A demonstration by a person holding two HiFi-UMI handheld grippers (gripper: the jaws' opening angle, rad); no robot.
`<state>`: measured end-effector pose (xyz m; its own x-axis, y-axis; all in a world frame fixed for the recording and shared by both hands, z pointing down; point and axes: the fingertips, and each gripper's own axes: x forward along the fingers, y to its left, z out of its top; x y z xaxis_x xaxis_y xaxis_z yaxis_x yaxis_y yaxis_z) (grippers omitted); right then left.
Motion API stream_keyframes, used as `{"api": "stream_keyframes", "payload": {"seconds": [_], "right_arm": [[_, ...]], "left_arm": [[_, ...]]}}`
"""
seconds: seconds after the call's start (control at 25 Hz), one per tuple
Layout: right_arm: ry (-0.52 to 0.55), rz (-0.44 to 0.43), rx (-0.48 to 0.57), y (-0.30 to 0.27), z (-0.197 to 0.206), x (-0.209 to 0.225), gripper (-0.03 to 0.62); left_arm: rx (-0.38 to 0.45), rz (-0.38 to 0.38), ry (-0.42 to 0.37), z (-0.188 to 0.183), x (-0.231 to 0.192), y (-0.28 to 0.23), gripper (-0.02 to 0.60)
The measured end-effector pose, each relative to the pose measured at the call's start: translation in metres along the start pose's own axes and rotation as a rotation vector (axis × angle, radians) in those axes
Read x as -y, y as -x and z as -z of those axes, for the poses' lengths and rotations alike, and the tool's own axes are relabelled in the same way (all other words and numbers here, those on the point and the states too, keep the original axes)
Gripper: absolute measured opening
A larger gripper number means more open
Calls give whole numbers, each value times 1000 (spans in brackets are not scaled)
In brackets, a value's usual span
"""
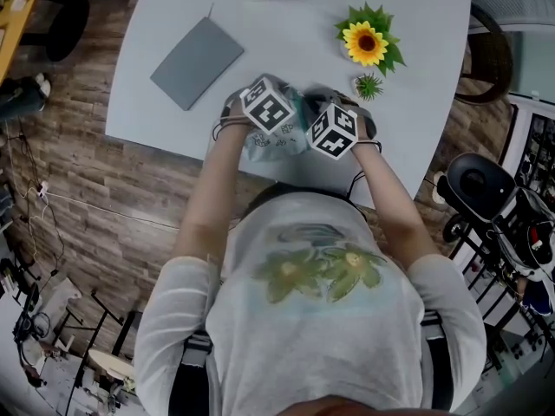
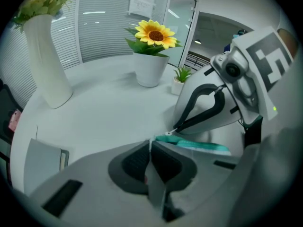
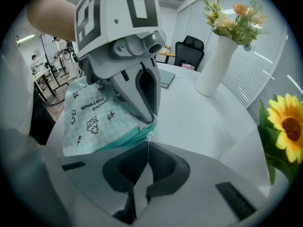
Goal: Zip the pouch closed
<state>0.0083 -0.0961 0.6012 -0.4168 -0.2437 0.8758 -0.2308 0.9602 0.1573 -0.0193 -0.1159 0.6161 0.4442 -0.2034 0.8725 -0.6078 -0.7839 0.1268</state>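
Note:
The pouch [image 3: 94, 115] is pale mint check fabric with black doodles and a teal zipper edge [image 2: 201, 146]. It is held up between both grippers over the near edge of the white table [image 1: 286, 50]. My left gripper [image 2: 151, 148] is shut on a strip of the pouch's fabric at the zipper's end. My right gripper [image 3: 147, 144] is shut on the small white zipper pull [image 3: 149, 136], tip to tip with the left gripper [image 3: 152, 120]. In the head view the marker cubes hide most of the pouch [image 1: 276, 143].
On the table lie a grey notebook [image 1: 198, 61], a potted sunflower [image 1: 366, 43], a small green plant [image 1: 369, 86] and a tall white vase [image 2: 47, 63]. A black office chair [image 1: 475, 180] stands to the right on the wood floor.

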Motion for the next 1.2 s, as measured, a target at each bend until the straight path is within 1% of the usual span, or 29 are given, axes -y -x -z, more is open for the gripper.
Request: {"api": "stream_keyframes", "payload": {"seconds": [0.36,0.88,1.2], "right_arm": [[-14,5,8,3,1,-3,19],[12,9,-8,5,6,-7,18],[44,7,-37,6,7,-11,19]], "left_arm": [[-6,-8,-8,0,0,0,18],[5,-21,5,0,-1,-3,18],[13,-25,13,0,-2,-3,18]]}}
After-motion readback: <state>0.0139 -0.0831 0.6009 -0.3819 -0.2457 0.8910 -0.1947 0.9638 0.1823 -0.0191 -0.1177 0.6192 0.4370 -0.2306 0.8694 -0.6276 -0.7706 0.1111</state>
